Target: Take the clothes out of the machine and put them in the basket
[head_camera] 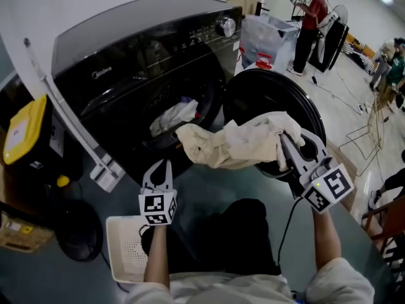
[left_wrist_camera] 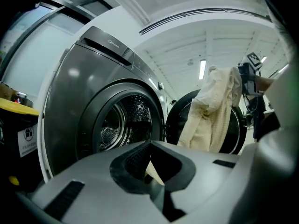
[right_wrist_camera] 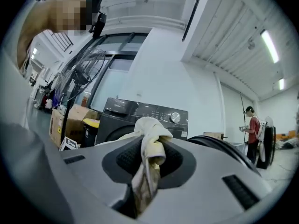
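Note:
A black front-loading washing machine stands with its round door swung open to the right. My right gripper is shut on a cream garment, which hangs in the air in front of the door. In the right gripper view the garment is bunched between the pads of that gripper. A white cloth and some dark pieces lie in the drum mouth. My left gripper is shut and empty below the drum; from it I see the drum and the hanging garment. A white basket sits on the floor under my left arm.
A yellow-lidded bin and a white pole stand left of the machine. A dark round object lies on the floor beside the basket. A clear plastic bin and a person in red are behind the door.

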`<state>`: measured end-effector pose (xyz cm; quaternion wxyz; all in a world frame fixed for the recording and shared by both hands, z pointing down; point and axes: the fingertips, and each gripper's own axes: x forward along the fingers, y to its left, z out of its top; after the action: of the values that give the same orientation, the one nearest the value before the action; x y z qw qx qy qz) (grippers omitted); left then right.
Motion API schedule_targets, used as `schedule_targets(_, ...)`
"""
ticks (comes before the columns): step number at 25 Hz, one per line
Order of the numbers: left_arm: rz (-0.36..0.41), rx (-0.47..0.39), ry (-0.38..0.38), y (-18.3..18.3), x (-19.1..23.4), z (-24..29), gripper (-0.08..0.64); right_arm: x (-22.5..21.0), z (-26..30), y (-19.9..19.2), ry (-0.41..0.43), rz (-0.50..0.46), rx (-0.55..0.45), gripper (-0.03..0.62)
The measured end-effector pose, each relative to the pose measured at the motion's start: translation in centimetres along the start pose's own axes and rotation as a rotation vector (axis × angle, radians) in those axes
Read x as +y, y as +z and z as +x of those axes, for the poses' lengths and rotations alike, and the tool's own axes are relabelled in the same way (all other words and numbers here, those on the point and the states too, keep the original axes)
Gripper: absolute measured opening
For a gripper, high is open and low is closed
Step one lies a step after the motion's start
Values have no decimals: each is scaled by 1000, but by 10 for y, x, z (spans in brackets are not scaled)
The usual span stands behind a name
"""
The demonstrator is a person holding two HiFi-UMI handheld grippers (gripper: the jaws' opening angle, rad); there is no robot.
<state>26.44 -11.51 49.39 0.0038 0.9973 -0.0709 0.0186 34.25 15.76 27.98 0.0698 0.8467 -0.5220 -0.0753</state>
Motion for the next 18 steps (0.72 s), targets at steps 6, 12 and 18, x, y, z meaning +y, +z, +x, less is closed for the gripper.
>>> schedule_targets(6, 28, -8, 19, 9, 8, -13, 18, 16, 26, -8, 63, 23, 5, 81)
schedule_targets(12, 23, -17, 103, 19, 49, -43, 18, 53, 63, 0, 176, 41, -35, 81)
schedule_targets(18, 21, -22, 178, 23, 80, -79, 18, 104, 90, 33, 316, 19, -109, 81)
